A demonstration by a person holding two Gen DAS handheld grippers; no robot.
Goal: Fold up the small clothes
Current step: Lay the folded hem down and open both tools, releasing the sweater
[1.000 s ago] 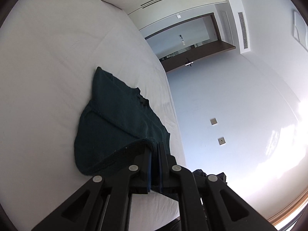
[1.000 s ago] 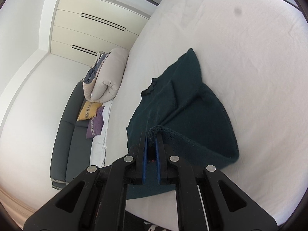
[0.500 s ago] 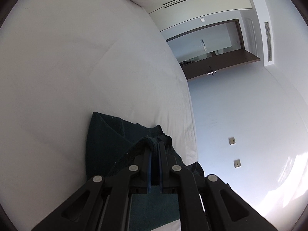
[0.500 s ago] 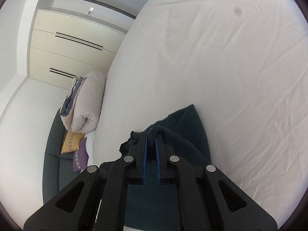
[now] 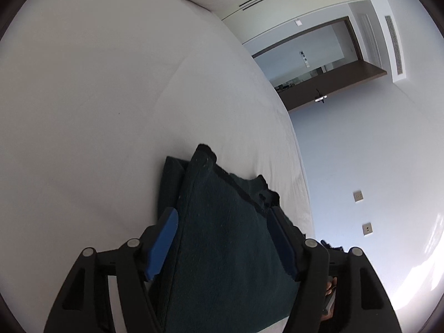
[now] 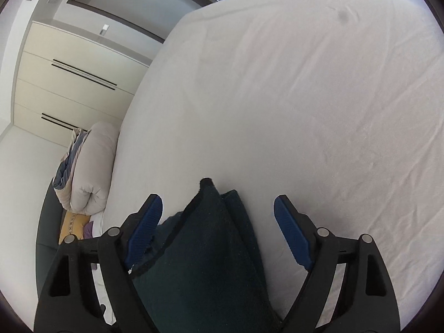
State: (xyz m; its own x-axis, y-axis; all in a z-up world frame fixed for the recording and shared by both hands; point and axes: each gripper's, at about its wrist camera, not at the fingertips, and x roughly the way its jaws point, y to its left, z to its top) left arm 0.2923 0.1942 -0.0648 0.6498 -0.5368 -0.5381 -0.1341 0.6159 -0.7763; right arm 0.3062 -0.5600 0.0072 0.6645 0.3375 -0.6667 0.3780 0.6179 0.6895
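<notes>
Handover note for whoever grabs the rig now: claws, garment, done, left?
Left claw: jaws opening, pads clear of the dark green garment, which lies between them.
Right claw: jaws opening, nothing gripped; the same garment lies between the fingers.
Garment: on the white bed, near its front edge, top layer laid over a lower layer, corner pointing away.
Done: one fold laid down and let go.
Left: probably back both claws off, check that the edges line up, then fold again if it needs to be smaller.
</notes>
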